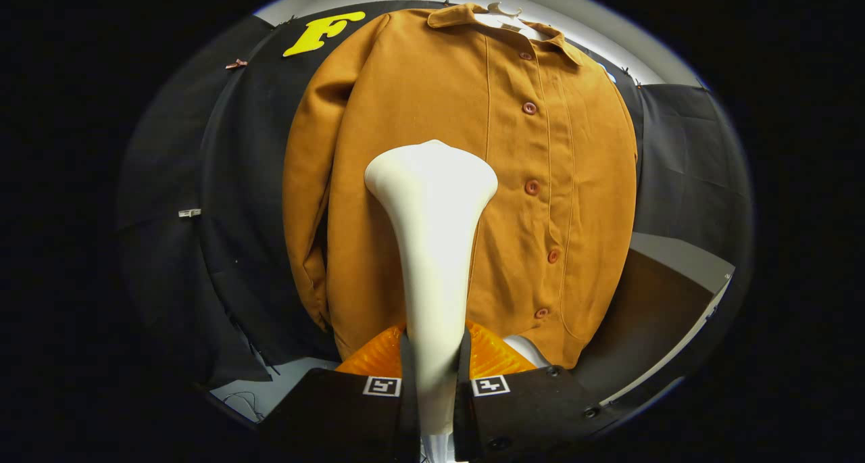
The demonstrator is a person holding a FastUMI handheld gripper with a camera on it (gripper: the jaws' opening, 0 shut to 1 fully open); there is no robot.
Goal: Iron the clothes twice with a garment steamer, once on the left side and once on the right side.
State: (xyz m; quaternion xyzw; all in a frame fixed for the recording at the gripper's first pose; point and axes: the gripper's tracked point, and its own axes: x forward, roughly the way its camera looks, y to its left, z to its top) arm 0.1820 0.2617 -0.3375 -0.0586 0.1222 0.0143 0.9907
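Observation:
A mustard-brown buttoned jacket (466, 179) hangs on a white hanger (503, 13) against the black booth wall, its front facing me. My gripper (436, 375) is shut on the slim white handle of a garment steamer (432, 247), both fingers pressing its sides. The steamer's wide head rises beyond the fingers and lies over the jacket's left front panel, about mid-chest, left of the button row (532, 187). Whether the head touches the cloth I cannot tell. An orange ribbed part (490, 358) of the steamer sits just behind the fingers.
Black cloth covers the wall on both sides of the jacket. A grey table surface (676, 260) with a pale edge lies to the lower right, and a light floor patch (284, 382) shows at the lower left. The jacket's left sleeve (307, 199) hangs free.

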